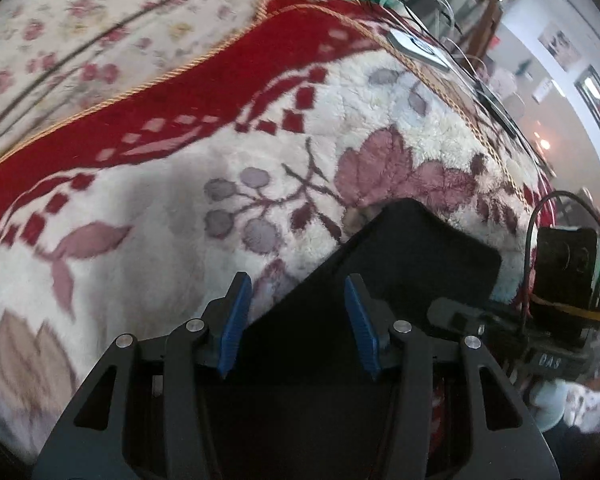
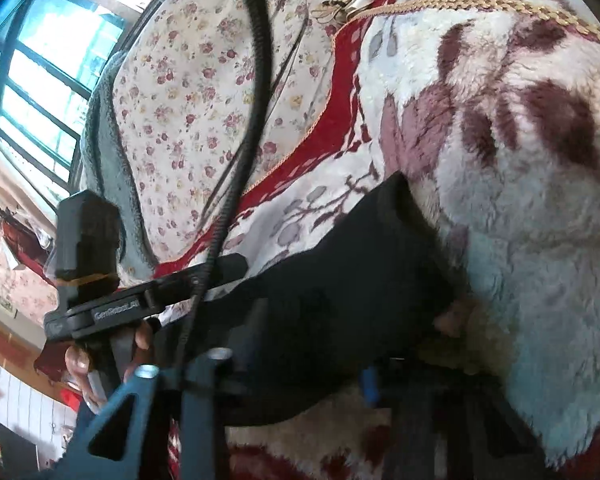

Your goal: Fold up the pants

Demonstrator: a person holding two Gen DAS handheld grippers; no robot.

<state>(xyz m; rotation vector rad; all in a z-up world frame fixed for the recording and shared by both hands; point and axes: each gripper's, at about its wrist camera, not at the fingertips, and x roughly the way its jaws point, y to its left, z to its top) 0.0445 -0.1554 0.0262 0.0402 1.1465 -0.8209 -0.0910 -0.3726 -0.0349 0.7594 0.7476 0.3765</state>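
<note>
Pants (image 1: 400,264) lie dark on the floral blanket (image 1: 180,208).

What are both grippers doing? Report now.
Left gripper: open above the black pants, gripping nothing.
Right gripper: mostly hidden by the pants; cannot tell.

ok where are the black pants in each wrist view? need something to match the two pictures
Left wrist: black pants run from bottom centre up to right of centre, between the open blue pads of the left gripper.
Right wrist: black pants cross the centre toward lower left, over the right gripper.
Shared landmark: the red band with gold cord on the floral blanket.
</note>
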